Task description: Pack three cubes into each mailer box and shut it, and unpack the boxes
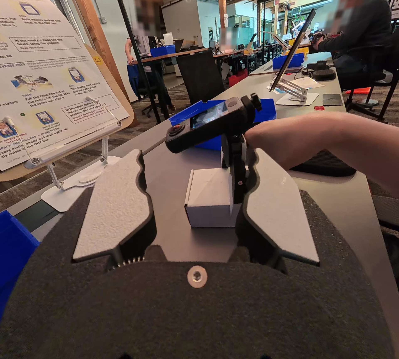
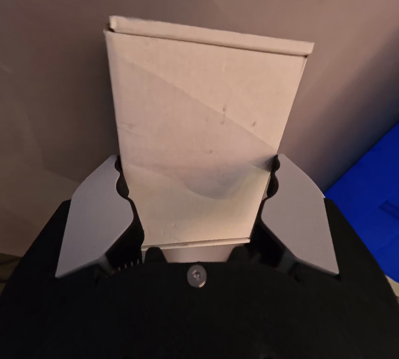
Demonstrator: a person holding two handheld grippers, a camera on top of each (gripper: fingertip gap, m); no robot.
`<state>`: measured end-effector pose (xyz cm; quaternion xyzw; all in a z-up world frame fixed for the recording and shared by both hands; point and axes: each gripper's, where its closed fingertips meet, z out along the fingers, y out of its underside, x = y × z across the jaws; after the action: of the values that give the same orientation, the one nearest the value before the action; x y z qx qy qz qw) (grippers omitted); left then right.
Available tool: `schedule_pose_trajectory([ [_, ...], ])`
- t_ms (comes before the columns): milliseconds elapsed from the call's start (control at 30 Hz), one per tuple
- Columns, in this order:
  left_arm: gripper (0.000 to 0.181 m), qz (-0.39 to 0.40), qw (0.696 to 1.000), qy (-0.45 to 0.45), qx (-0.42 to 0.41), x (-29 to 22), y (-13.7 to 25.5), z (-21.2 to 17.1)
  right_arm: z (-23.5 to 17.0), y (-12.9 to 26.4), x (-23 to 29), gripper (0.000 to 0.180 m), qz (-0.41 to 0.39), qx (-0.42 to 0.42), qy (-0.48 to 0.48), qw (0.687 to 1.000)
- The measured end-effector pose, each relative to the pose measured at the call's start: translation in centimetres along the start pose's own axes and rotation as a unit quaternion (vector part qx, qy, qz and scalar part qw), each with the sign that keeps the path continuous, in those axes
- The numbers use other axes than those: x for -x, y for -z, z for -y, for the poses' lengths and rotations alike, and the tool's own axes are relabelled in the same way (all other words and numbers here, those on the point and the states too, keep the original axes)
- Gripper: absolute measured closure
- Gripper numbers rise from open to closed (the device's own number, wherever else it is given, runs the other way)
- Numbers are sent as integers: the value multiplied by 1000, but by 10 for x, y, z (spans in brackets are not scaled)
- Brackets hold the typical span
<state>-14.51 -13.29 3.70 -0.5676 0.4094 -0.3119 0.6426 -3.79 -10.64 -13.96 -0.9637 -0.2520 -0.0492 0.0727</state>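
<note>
A shut white mailer box (image 1: 208, 197) sits on the grey table (image 1: 172, 186). My left gripper (image 1: 197, 154) is open and empty, its white fingers (image 1: 116, 203) spread to either side of the box on the near side, not touching it. My right gripper (image 1: 236, 175), held by a hand and forearm (image 1: 313, 141) coming from the right, comes down on the box's far right part. In the right wrist view the right gripper (image 2: 196, 158) is shut on the box (image 2: 200, 121), its fingers (image 2: 97, 208) pressed on both long sides. No cubes show.
A blue bin (image 1: 266, 111) stands behind the box and shows at the right wrist view's edge (image 2: 356, 197). Another blue bin (image 1: 13, 257) is at the near left. An instruction sheet on a stand (image 1: 54, 89) stands at the left. People sit and stand farther off.
</note>
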Motion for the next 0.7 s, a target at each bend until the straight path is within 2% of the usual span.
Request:
schedule_pose_trajectory([
  [67, 89, -3, 1000, 1, 7, 0, -1, -3, -5, -5, 1, 47, 26, 20, -7, 999],
  [200, 89, -5, 1000, -1, 22, -1, -4, -9, -7, -4, -1, 48, 44, 21, -8, 999],
  [700, 89, -16, 998, -19, 59, -8, -11, -23, -6, 3, -1, 53, 40, 12, 15, 999],
])
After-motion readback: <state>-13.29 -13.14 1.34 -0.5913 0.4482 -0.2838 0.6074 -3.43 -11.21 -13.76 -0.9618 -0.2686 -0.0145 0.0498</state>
